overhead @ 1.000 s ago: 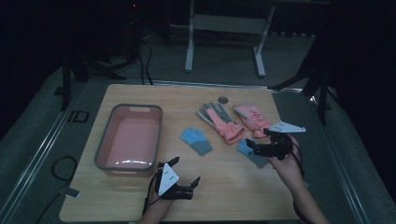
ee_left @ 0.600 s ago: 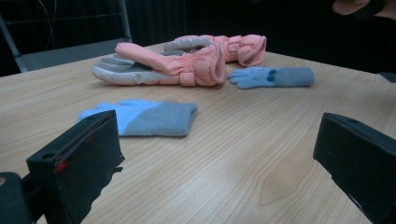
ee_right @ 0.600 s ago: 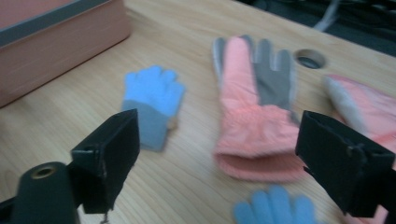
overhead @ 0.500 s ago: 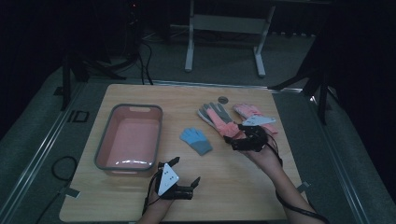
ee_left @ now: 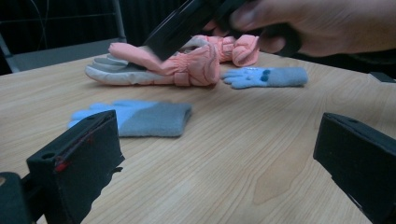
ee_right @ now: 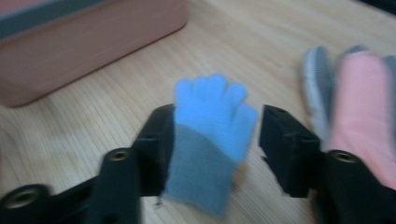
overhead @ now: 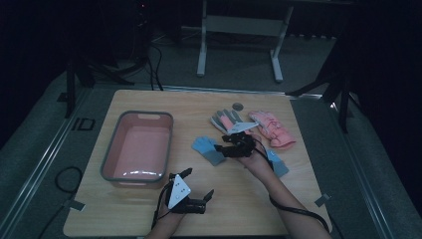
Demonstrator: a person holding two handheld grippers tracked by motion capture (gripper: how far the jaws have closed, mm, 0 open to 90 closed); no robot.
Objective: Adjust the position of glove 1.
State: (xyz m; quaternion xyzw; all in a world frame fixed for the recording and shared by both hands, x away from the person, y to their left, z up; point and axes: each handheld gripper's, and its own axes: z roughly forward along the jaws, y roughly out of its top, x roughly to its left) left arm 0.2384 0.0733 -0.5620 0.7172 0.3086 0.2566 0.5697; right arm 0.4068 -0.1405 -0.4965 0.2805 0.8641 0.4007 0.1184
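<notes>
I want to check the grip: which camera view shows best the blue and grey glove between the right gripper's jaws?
The right gripper view: the blue and grey glove lies close up between the jaws. The high view shows it small; the left gripper view shows it flat, side-on.

There are two blue gloves (overhead: 208, 149) (overhead: 276, 163), two pink gloves (overhead: 272, 129) (overhead: 225, 121), one pink tub (overhead: 137, 149) and one small disc (overhead: 238, 106).

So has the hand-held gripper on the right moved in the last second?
Yes. The right hand-held gripper has slid left, away from the pink glove toward the blue glove, its jaws closing around it.
</notes>
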